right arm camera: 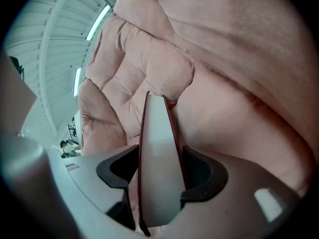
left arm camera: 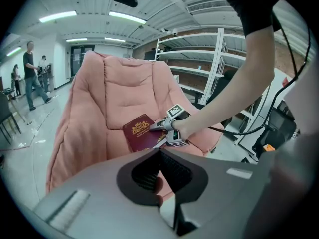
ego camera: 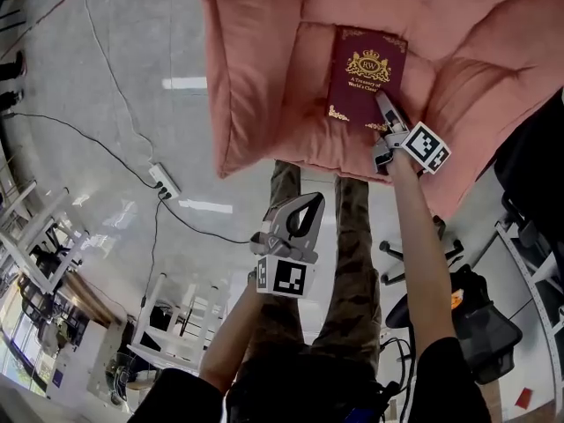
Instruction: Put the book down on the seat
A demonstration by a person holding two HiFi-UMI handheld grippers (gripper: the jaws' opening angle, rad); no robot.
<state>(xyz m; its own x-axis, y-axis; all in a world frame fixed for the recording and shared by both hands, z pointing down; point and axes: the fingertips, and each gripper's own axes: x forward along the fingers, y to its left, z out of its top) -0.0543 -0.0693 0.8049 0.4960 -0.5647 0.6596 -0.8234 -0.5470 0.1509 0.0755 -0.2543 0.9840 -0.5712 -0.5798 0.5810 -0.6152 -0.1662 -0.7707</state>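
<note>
Book (ego camera: 366, 76) lies on the seat (ego camera: 256, 77); right gripper (ego camera: 385, 108), jaws slack around its edge, should back straight out; left gripper (ego camera: 304, 211) is closed, empty.

Glossy grey floor (ego camera: 53, 51), white power strip (ego camera: 164, 181), white shelving (left arm camera: 217, 63), ceiling strip lights (left arm camera: 127, 17)

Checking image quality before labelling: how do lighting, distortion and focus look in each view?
Head view: even light, bent edges, gold print on the book readable. Left gripper view: fisheye with dark corners, ceiling lamps glaring bright. Right gripper view: strong fisheye, the book very close and soft.
</note>
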